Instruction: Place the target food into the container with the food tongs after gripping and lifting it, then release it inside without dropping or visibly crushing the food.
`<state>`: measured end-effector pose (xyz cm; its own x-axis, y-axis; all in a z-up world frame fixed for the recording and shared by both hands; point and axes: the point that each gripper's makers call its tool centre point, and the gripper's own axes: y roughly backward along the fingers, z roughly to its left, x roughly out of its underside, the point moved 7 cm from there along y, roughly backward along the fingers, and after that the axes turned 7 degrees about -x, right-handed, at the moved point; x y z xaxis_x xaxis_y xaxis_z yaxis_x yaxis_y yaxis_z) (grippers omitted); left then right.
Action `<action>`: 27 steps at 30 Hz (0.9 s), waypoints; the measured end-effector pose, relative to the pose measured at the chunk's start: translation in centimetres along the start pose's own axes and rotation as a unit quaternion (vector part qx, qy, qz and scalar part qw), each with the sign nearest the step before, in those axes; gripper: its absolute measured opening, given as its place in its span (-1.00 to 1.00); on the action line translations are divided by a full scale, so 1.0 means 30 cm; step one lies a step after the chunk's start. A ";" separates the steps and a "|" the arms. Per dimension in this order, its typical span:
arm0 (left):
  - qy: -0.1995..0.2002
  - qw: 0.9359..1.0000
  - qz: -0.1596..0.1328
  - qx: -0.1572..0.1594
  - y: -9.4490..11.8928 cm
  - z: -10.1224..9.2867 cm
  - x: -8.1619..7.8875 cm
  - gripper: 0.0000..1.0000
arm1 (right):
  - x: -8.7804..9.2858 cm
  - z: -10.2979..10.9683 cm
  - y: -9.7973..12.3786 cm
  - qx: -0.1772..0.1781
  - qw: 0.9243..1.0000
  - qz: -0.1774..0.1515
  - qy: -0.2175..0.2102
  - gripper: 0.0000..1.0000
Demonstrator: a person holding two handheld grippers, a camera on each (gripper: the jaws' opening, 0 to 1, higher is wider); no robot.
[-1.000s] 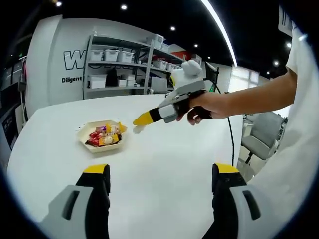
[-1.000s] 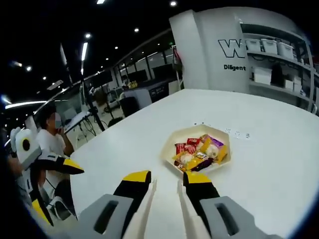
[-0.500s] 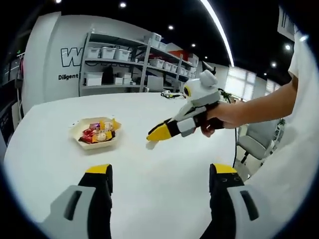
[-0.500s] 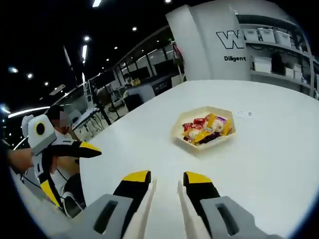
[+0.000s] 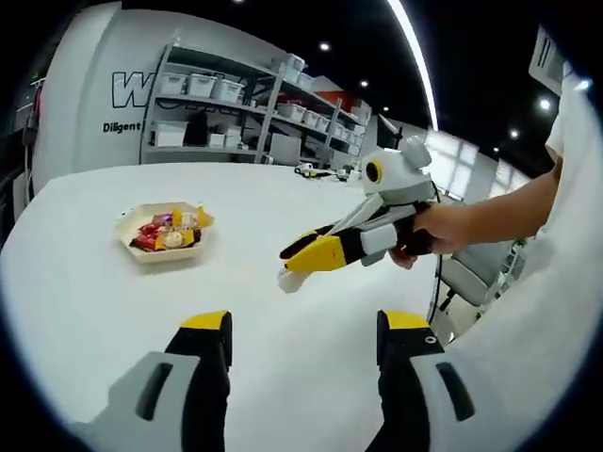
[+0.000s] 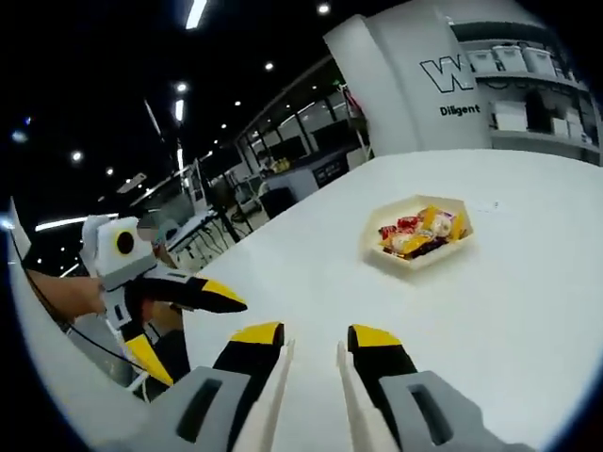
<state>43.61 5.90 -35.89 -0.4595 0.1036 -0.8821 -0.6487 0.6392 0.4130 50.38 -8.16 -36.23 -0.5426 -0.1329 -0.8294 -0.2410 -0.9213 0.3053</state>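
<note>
Left hand-held gripper (image 5: pixel 301 330): jaws spread wide, empty. Right hand-held gripper (image 6: pixel 311 341): jaws part-closed on white tongs (image 6: pixel 349 405), tips apart, carrying nothing. White surface (image 5: pixel 283 207). Beyond: hexagonal tray (image 6: pixel 419 259) of wrapped snacks (image 6: pixel 421 233). Judgement: gripping, lifting, placing all remain.

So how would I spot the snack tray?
Look at the big white table. The tray sits alone on it, toward the wall with shelves. It is a pale six-sided dish heaped with red, yellow and purple wrapped snacks.
</note>
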 end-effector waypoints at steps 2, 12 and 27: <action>0.005 1.000 0.001 0.002 -0.005 0.001 0.006 0.11 | 0.007 0.005 0.007 -0.002 1.000 0.001 0.011 -0.55; 0.023 0.999 0.002 0.035 -0.008 -0.027 0.006 -0.26 | 0.022 0.086 0.029 -0.083 0.996 -0.038 0.013 -0.53; 0.032 0.995 -0.012 0.090 0.011 -0.076 -0.011 -0.72 | 0.038 0.165 0.034 -0.151 0.986 -0.047 0.047 -0.52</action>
<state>42.16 4.35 -34.96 -0.4860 0.0410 -0.8730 -0.5445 0.7672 0.3391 45.54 -7.46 -34.55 -0.4482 -0.0618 -0.8918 -0.0292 -0.9961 0.0837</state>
